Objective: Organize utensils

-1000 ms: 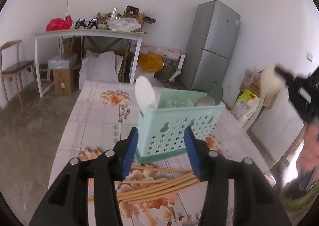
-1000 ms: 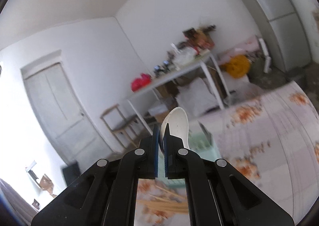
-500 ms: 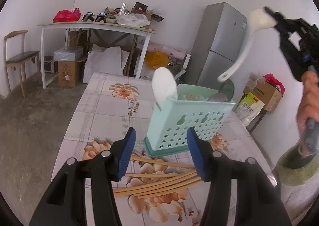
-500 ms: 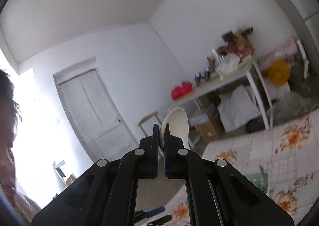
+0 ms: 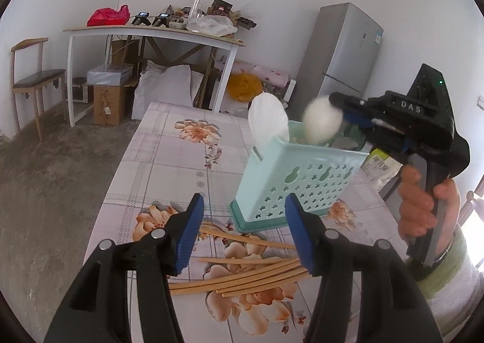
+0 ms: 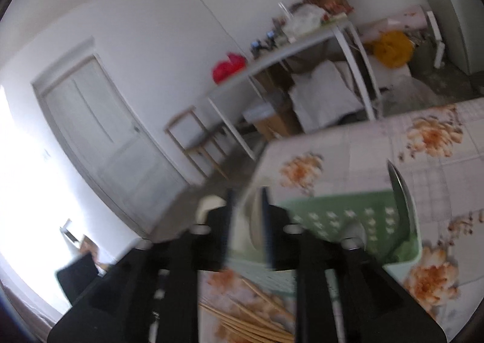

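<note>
Ahead of the left gripper (image 5: 243, 229) — black, blue pads (image 5: 189, 235) — a mint-green basket (image 5: 298, 179) with star cut-outs is holding white spoons (image 5: 267, 122); tan chopsticks (image 5: 242, 275) are lying on an orange-flowered cloth (image 5: 169, 155).

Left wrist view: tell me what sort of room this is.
Most likely a plain home kitchen or dining room that doubles as storage. A grey refrigerator stands against the far wall, a table with a floral cloth holds a mint utensil basket, and boxes sit under a cluttered white side table.
</note>
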`<state>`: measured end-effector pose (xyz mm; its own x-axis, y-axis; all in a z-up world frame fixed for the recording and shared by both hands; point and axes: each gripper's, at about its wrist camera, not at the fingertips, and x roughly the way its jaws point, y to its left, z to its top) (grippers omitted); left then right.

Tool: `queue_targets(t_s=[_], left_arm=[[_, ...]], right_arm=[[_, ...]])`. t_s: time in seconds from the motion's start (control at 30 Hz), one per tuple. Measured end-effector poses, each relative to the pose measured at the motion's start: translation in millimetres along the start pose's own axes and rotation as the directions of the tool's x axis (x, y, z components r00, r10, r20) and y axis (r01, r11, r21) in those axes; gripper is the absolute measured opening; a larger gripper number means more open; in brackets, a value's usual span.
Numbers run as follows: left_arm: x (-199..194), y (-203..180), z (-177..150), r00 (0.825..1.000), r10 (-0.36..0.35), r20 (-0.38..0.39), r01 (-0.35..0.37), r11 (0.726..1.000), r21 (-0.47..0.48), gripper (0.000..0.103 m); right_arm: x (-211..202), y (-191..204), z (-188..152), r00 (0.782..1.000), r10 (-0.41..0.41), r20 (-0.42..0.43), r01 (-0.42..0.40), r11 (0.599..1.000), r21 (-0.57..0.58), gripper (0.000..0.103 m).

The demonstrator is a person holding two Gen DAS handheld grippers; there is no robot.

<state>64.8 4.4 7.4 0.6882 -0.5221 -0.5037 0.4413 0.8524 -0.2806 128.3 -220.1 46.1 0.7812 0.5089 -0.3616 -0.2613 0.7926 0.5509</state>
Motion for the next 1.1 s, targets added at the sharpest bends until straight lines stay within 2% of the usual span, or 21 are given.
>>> queue_targets(t_s=[0.07,0.2,0.37,0.47,0.53,0.6,0.7,0.77,0.87,1.1], left_arm=[[0.4,-0.8,-0.3,1.0,0.005,-0.003,-0.005,1.0,0.002,0.056],[2.0,-1.9,-1.0,1.0,0.012,-0.01,-0.012,1.0,0.006,0.057],[2.5,-5.8,-3.3,1.0,0.015,-0.017,-0.015,1.0,0.016,0.059],[4.4,-8.7,-6.5,0.999,0.016,-0.032,-0.015,1.0,0.025,0.06],[7.3,-10.7,-9.5,0.999,0.017,-0.051,-0.015,0.999,0.037,0.061],[11.2,-12.8,-13.3,0.997,0.016,-0.073,-0.013,0.999,0.048,0.062],[16.1,-15.6,-20.7,0.995,0.014,-0.103,-0.007,0.998,0.061,0.062],[19.9,-16.3,-24.9,0.993,0.013,-0.121,-0.005,0.998,0.065,0.062],[26.5,-16.5,-29.3,0.988,0.014,-0.152,-0.004,0.998,0.068,0.062],[35.8,-18.2,-34.2,0.98,0.048,-0.194,-0.032,0.996,0.08,0.061]], right_arm=[[-9.8,3.0,-2.2,0.999,-0.039,0.021,0.039,0.999,-0.023,0.048],[-42.5,12.2,-7.1,0.992,-0.09,0.088,0.096,0.993,-0.069,0.055],[-77.7,12.6,-21.7,0.983,-0.128,0.132,0.138,0.988,-0.066,0.057],[-92.8,7.7,-38.9,0.982,-0.142,0.125,0.148,0.988,-0.04,0.061],[-91.4,0.5,-51.4,0.987,-0.136,0.083,0.137,0.991,-0.001,0.063],[-85.6,-8.3,-72.1,0.987,-0.158,0.006,0.158,0.987,0.037,0.063],[-71.1,-21.0,-102.5,0.968,-0.226,-0.105,0.234,0.969,0.076,0.063],[-63.9,-29.5,-121.5,0.96,-0.223,-0.171,0.246,0.96,0.131,0.063],[-56.2,-37.1,-141.0,0.946,-0.23,-0.229,0.273,0.946,0.176,0.063],[-36.0,-39.9,-153.5,0.921,-0.243,-0.304,0.308,0.932,0.188,0.063]])
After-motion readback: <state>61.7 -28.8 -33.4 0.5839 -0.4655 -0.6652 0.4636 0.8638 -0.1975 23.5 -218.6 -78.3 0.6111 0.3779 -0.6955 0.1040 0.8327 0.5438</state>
